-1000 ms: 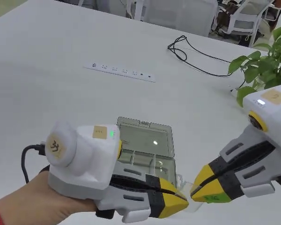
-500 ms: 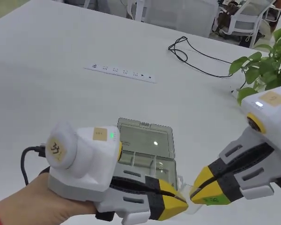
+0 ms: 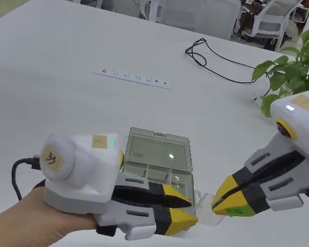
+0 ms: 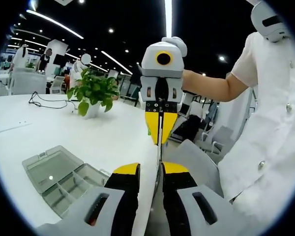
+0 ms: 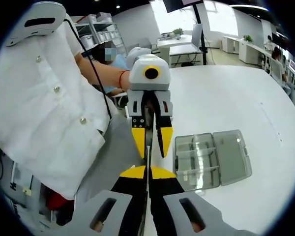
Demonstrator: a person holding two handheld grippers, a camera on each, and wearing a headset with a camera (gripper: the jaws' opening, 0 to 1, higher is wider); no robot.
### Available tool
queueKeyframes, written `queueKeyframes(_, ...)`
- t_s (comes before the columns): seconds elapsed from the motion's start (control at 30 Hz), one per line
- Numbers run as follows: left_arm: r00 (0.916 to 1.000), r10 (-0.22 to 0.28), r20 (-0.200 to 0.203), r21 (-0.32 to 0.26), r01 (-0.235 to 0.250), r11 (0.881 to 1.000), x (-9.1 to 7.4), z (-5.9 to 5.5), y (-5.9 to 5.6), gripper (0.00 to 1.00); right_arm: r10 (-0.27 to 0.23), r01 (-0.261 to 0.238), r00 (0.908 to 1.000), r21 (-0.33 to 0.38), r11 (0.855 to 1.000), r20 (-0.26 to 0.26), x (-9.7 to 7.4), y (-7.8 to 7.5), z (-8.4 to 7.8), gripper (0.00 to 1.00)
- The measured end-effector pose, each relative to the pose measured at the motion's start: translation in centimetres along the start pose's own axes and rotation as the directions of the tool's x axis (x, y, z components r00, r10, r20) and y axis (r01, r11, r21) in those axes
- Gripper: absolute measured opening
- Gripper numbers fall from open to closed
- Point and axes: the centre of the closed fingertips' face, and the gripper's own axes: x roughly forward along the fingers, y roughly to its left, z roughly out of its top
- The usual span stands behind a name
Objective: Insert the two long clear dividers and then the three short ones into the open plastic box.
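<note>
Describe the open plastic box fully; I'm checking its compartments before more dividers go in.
The plastic box is translucent, greyish-clear and rectangular, lying open on the white table. Its hinged lid lies flat behind the base, where divider walls already form compartments. The left gripper, jaws open, hides its near edge; contact unclear. The right gripper pinches a clear divider nearby.

White-and-grey left gripper [image 3: 193,210] and right gripper [image 3: 215,204], yellow-tipped black fingers [image 3: 175,193], black cable [image 3: 13,175], white buttoned short-sleeved shirt [image 5: 39,98].
</note>
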Motion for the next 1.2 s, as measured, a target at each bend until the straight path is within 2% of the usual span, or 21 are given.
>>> queueKeyframes(0.33, 0.9963, 0.086, -0.008, -0.024, -0.086, 0.996, -2.0, -0.8, 1.9, 0.31, -0.075, 0.075, 0.997, 0.014, 0.997, -0.017, -0.8, -2.1, -0.7, 0.03)
queueKeyframes(0.53, 0.9897, 0.143, -0.007, -0.037, -0.143, 0.989, -3.5, -1.3, 3.1, 0.45, -0.108, 0.108, 0.9934, 0.009, 0.994, -0.038, -0.8, -3.2, -1.1, 0.03)
queueKeyframes(0.67, 0.9848, 0.173, -0.017, -0.04, -0.174, 0.984, -4.3, -1.7, 3.8, 0.49, -0.128, 0.128, 0.9901, 0.003, 0.992, -0.057, -0.7, -4.1, -1.5, 0.03)
queueKeyframes(0.9, 0.978, 0.206, -0.031, -0.039, -0.207, 0.977, -5.4, -2.4, 4.6, 0.58, -0.169, 0.169, 0.9816, -0.009, 0.986, -0.089, -0.3, -6.0, -1.8, 0.03)
queueKeyframes(1.0, 0.975, 0.218, -0.042, -0.037, -0.22, 0.975, -5.8, -2.9, 4.8, 0.63, -0.196, 0.195, 0.9739, -0.023, 0.981, -0.114, 0.1, -7.0, -2.4, 0.03)
queueKeyframes(1.13, 0.9724, 0.229, -0.045, -0.039, -0.231, 0.972, -6.2, -3.2, 5.0, 0.7, -0.197, 0.196, 0.9724, -0.024, 0.98, -0.125, 0.8, -7.6, -2.5, 0.03)
queueKeyframes(1.2, 0.9706, 0.237, -0.043, -0.037, -0.238, 0.971, -6.4, -3.3, 5.2, 0.72, -0.212, 0.206, 0.965, -0.049, 0.977, -0.155, 1.1, -8.1, -2.9, 0.03)
